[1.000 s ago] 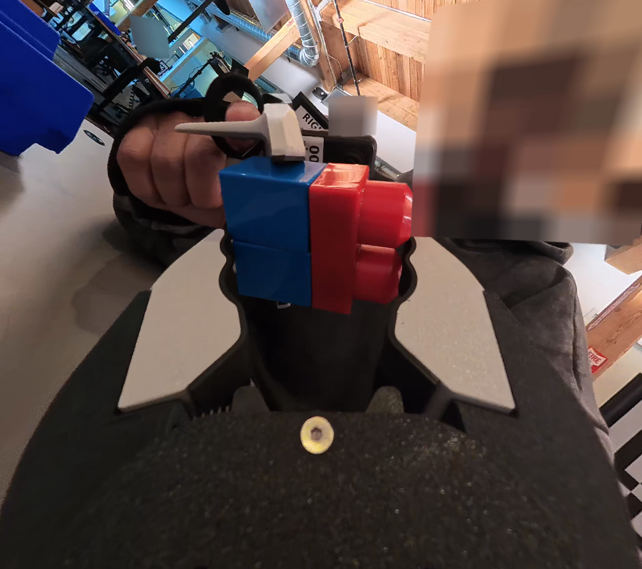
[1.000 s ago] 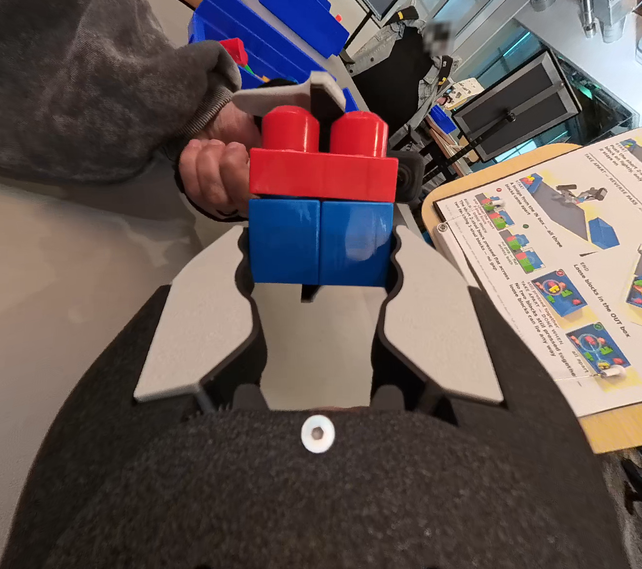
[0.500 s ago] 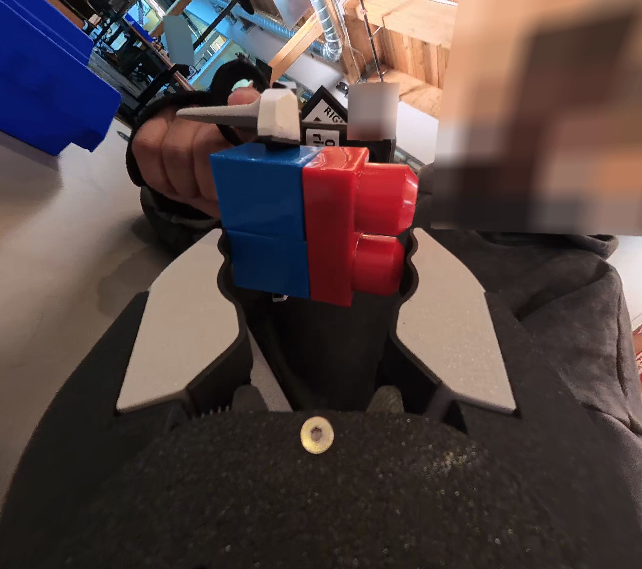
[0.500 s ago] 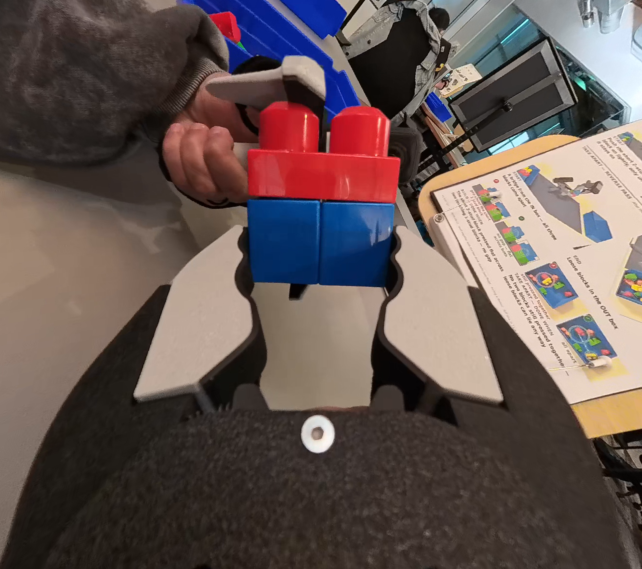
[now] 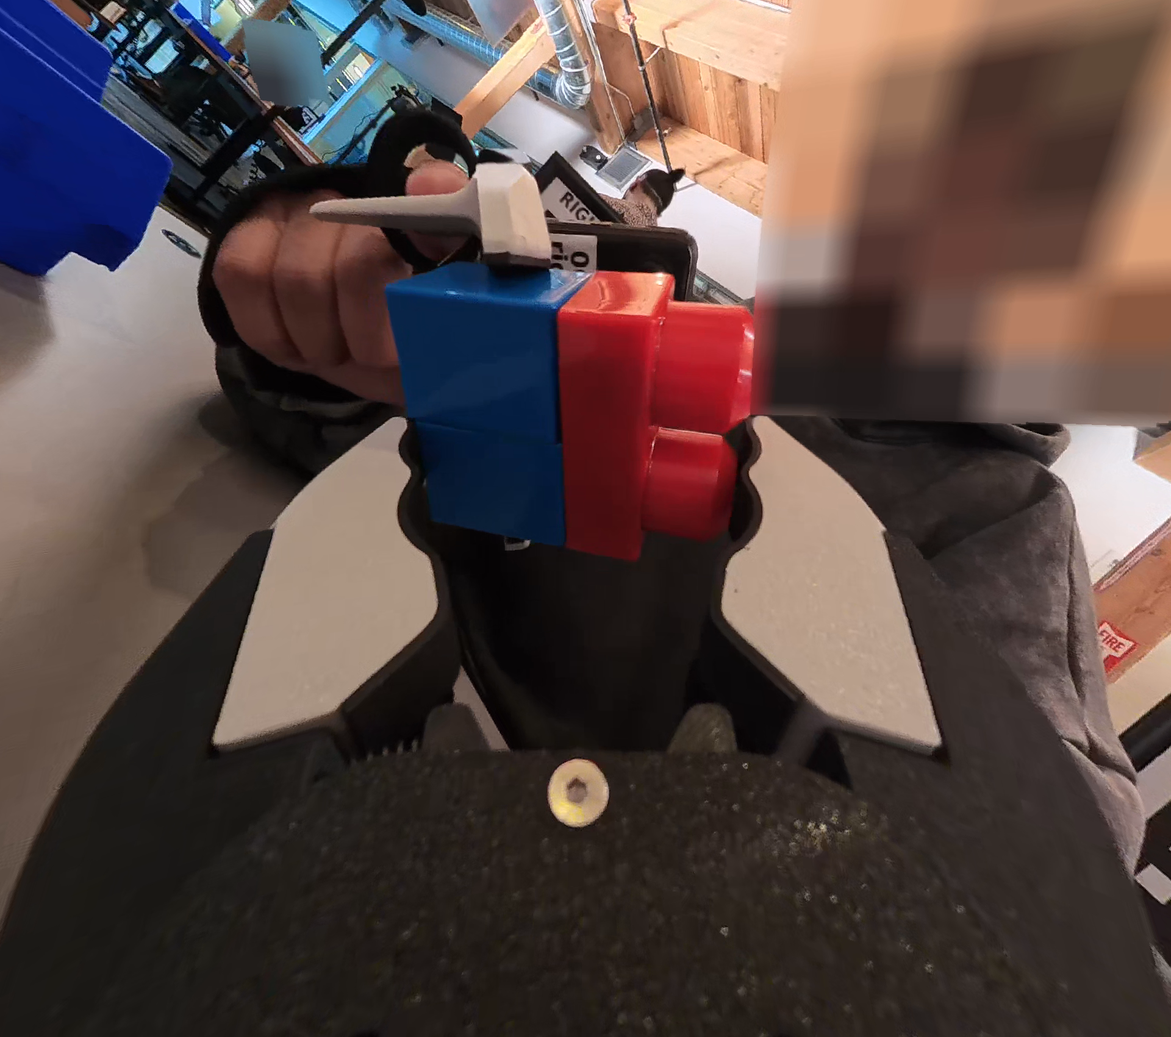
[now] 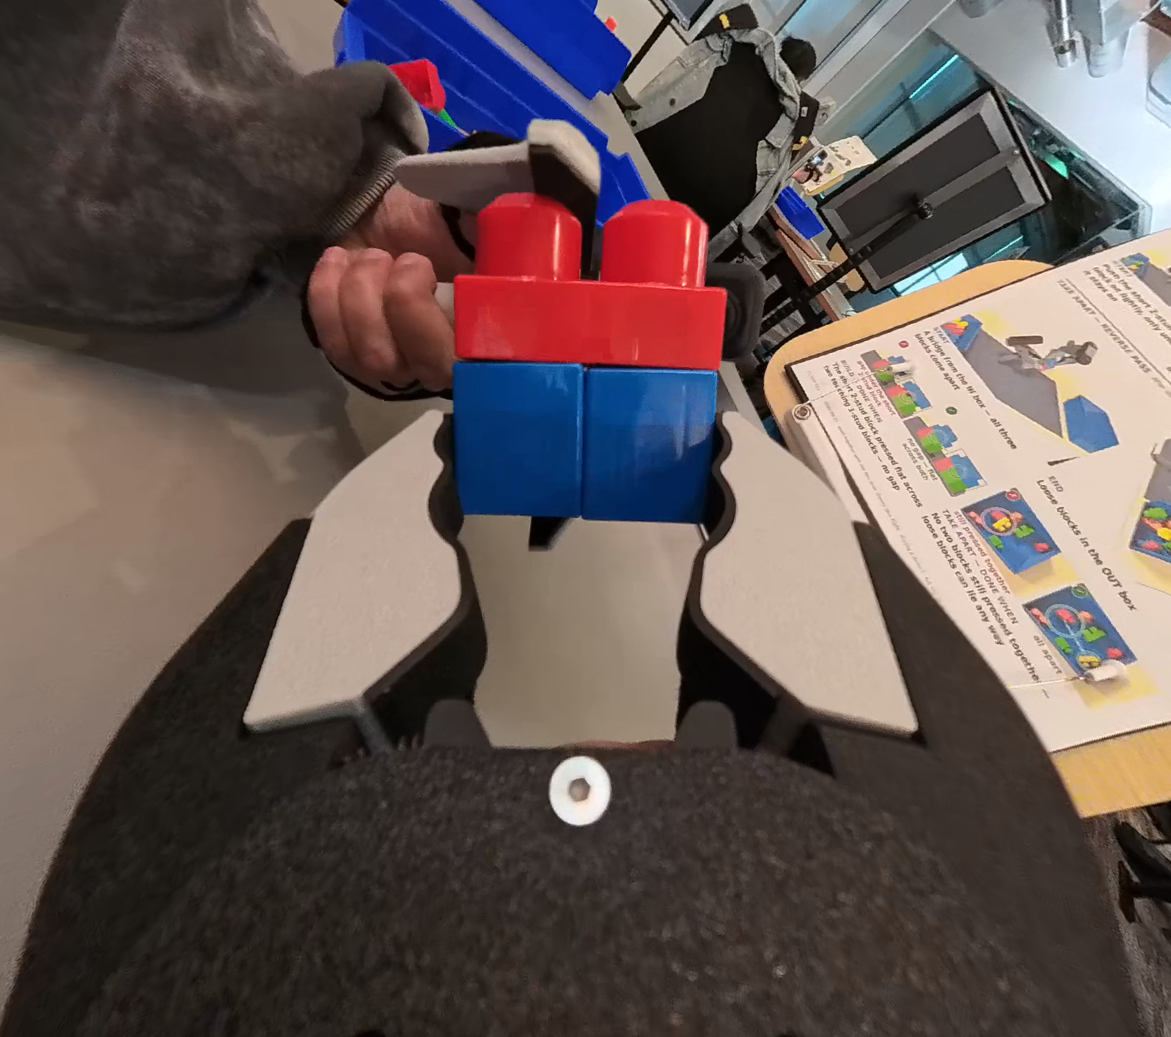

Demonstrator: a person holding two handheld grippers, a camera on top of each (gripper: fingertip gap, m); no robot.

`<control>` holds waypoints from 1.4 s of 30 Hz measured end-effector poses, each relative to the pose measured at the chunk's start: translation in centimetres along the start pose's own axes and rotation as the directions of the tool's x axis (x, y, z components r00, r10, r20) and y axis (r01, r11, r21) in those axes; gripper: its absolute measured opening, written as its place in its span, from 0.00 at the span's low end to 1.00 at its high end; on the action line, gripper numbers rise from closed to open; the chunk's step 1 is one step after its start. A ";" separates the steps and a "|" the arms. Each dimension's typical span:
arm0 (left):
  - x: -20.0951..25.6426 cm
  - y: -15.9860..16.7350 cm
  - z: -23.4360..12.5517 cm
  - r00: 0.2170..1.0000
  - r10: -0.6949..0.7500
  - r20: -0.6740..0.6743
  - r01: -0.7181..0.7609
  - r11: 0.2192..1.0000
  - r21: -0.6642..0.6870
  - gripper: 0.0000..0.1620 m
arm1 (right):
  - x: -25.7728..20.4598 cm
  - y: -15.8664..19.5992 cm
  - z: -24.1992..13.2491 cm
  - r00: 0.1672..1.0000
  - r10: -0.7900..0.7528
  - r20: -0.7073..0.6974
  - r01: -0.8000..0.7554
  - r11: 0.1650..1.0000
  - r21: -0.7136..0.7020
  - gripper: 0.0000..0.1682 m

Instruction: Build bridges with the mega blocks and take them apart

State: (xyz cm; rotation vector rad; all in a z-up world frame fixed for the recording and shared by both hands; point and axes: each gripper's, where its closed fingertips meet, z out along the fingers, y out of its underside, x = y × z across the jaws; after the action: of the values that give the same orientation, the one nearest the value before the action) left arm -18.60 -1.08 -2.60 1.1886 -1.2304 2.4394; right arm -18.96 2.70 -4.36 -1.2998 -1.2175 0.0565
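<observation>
Little is shifting since earlier; both grippers, left gripper [image 5: 573, 474] and right gripper [image 6: 586, 468], are clamping the bridge [image 6: 586, 405], studs pointing sideways in left view, upward in right; only right view is showing the instruction sheet [image 6: 988, 500].

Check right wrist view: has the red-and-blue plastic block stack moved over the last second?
No. The red-and-blue plastic block stack sits at the same offset from the printed instruction sheet as a second ago, with only a slight wobble midway.
</observation>
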 end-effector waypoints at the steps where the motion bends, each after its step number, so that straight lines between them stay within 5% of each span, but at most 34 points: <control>1: 0.2 -0.2 -0.1 1.000 -0.005 -0.011 0.005 1.000 0.010 0.58 | 0.1 -0.1 -0.1 1.000 0.004 0.000 -0.004 1.000 0.007 0.45; 23: -1.0 -0.4 -0.9 0.996 0.003 0.084 0.000 0.999 -0.032 0.55 | -1.4 1.0 0.1 0.998 -0.020 0.065 0.022 0.999 -0.030 0.45; 29: -0.9 -0.3 -1.5 0.996 -0.058 0.074 0.062 0.997 -0.053 0.55 | -2.0 0.3 -0.3 0.978 0.120 0.170 -0.123 0.992 0.009 0.47; 32: -0.8 0.2 -2.0 0.992 -0.074 0.101 0.084 0.992 -0.096 0.55 | -1.5 -1.2 -2.0 0.915 0.259 0.309 -0.286 0.957 0.044 0.42; 35: -1.0 1.5 -1.8 0.985 -0.118 0.128 0.141 0.972 -0.188 0.55 | -1.5 -2.2 -2.8 0.757 0.402 0.516 -0.445 0.894 -0.044 0.42; 42: -1.1 4.0 -0.4 0.970 -0.184 0.157 0.230 0.907 -0.353 0.55 | -4.8 -1.1 -1.2 0.626 0.383 0.679 -0.322 0.920 -0.222 0.37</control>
State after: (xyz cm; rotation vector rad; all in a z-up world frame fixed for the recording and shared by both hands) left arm -19.90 -3.13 -5.94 1.2895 -1.4333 1.9008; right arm -20.76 -1.55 -6.36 -1.6452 -1.5946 0.8957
